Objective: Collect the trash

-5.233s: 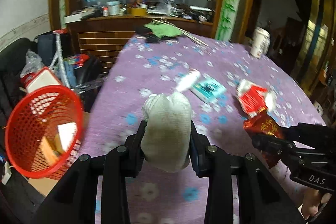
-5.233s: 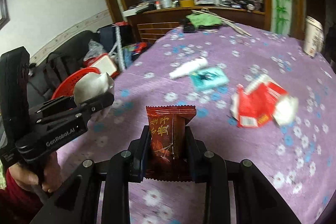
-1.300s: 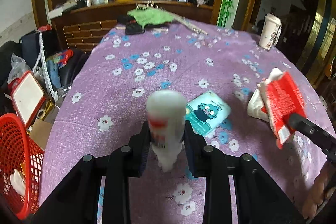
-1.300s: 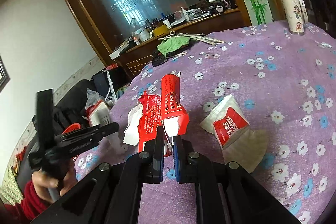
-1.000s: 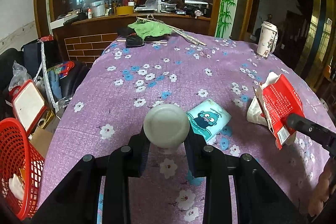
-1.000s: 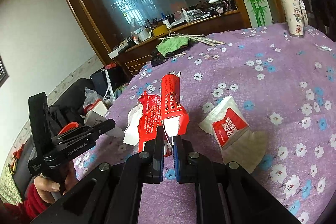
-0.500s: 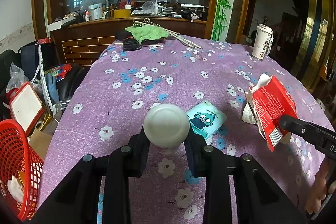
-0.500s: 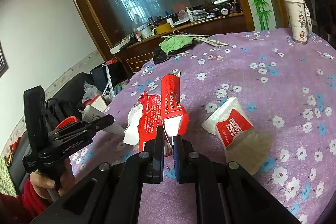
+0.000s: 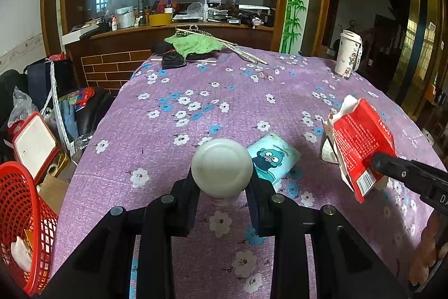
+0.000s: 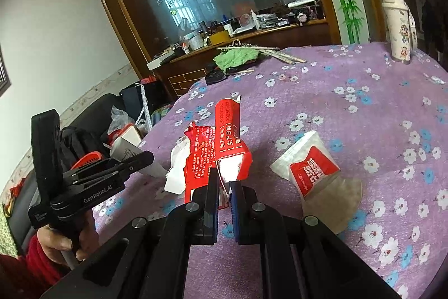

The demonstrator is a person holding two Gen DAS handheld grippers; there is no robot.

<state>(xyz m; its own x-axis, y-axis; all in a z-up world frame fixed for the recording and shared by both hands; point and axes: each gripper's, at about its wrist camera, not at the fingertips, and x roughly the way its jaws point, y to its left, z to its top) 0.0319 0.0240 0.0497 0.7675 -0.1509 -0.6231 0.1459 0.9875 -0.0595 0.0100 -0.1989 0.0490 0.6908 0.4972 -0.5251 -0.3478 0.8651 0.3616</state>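
My left gripper (image 9: 222, 181) is shut on a white plastic bottle (image 9: 222, 171), held above the purple flowered tablecloth (image 9: 196, 91) with its round end toward the camera. It also shows in the right wrist view (image 10: 131, 153). My right gripper (image 10: 224, 187) is shut on a torn red carton (image 10: 224, 136), held above the cloth; it shows at the right in the left wrist view (image 9: 361, 147). A red mesh basket (image 9: 25, 229) with some trash in it stands low at the left, off the table edge. A teal packet (image 9: 273, 159) lies just beyond the bottle.
A clear wrapper with a red label (image 10: 310, 170) lies right of the carton. A tall white cup (image 9: 347, 55) stands far right. Green cloth and sticks (image 9: 196, 45) lie at the far edge. Bags and a red-framed board (image 9: 33, 145) crowd the floor at left.
Over the last second little has moved: both grippers keep hold of the bottle and the carton, lifted slightly. About five seconds ago they held a white wad and a red snack wrapper instead.
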